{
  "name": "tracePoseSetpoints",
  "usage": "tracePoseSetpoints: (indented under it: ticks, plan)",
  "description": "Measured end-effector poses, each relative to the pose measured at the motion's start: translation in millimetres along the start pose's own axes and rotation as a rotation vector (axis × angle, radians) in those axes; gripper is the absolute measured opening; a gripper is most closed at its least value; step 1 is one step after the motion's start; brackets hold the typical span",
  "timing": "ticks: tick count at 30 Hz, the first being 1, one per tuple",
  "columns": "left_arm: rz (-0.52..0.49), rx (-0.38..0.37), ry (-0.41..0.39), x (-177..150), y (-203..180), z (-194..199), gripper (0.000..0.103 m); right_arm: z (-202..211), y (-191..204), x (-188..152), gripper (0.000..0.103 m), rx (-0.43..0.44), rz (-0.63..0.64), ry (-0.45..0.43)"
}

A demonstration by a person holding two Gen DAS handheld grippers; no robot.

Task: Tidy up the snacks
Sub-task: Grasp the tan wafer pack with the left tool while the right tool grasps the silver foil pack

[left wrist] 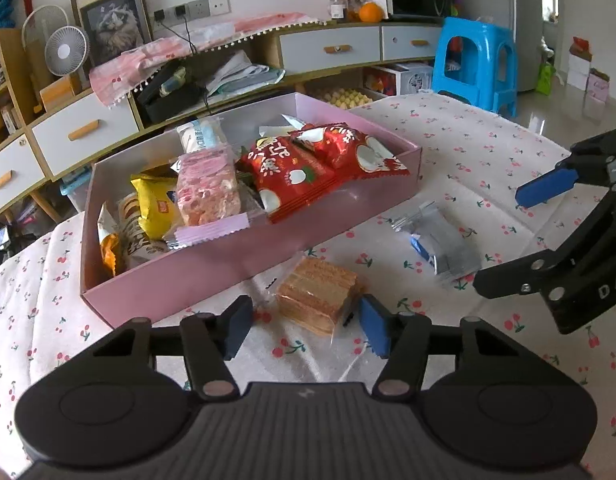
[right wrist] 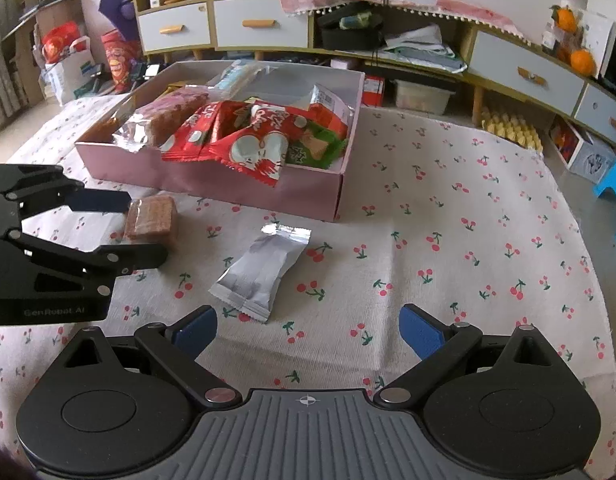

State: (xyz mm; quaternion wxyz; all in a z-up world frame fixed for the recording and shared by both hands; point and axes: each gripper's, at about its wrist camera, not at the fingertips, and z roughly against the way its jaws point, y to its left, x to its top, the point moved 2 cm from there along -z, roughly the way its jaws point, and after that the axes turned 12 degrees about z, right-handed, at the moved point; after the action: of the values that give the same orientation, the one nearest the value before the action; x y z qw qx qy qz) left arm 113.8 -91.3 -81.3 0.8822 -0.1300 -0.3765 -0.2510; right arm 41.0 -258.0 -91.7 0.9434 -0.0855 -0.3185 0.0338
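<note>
A clear-wrapped wafer block [left wrist: 316,300] lies on the cherry-print cloth just in front of the pink box [left wrist: 228,276]. My left gripper [left wrist: 306,320] straddles it. The right pad touches the wrapper; a narrow gap shows between the left pad and the block. The right wrist view shows the wafer block [right wrist: 152,220] between those same fingers. A silver packet [right wrist: 260,276] lies flat ahead of my right gripper [right wrist: 308,332], whose jaws are wide apart with nothing in them. The pink box [right wrist: 268,188] holds red packs [left wrist: 292,172], a pink bar [left wrist: 208,188] and a yellow pack [left wrist: 156,204].
The cloth [right wrist: 447,240] right of the box bears no objects. Low cabinets with drawers [left wrist: 331,46] run behind the table. A blue plastic stool [left wrist: 475,64] stands at the back right. The right gripper [left wrist: 497,240] hangs beside the silver packet [left wrist: 439,240].
</note>
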Motion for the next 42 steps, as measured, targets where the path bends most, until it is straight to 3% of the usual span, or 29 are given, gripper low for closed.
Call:
tracePoseSetpoints:
  ticks: [3,12,22,30,34,42]
  plan:
    - [0.011,0.004,0.005,2.6,0.5,-0.1,0.048,-2.3,-0.7,-0.2,0.099,0.0,-0.013,0.005]
    - [0.016,0.045,0.013,-3.0,13.6,13.6,0.047,-11.0,8.4,7.3,0.099,0.019,-0.028,0.017]
    - [0.118,0.093,0.028,-17.1,54.0,34.8,0.047,-22.9,27.6,17.9,0.099,0.043,-0.026,0.03]
    - [0.151,0.045,0.044,-21.7,61.5,35.1,0.068,-27.9,33.4,22.5,0.099,0.027,-0.032,0.029]
    - [0.156,0.053,0.041,-22.0,63.1,29.1,0.068,-29.8,32.8,23.3,0.099,0.008,-0.048,0.018]
    - [0.181,0.074,0.035,-17.2,61.4,25.9,0.056,-32.0,20.9,25.3,0.097,-0.023,-0.069,0.017]
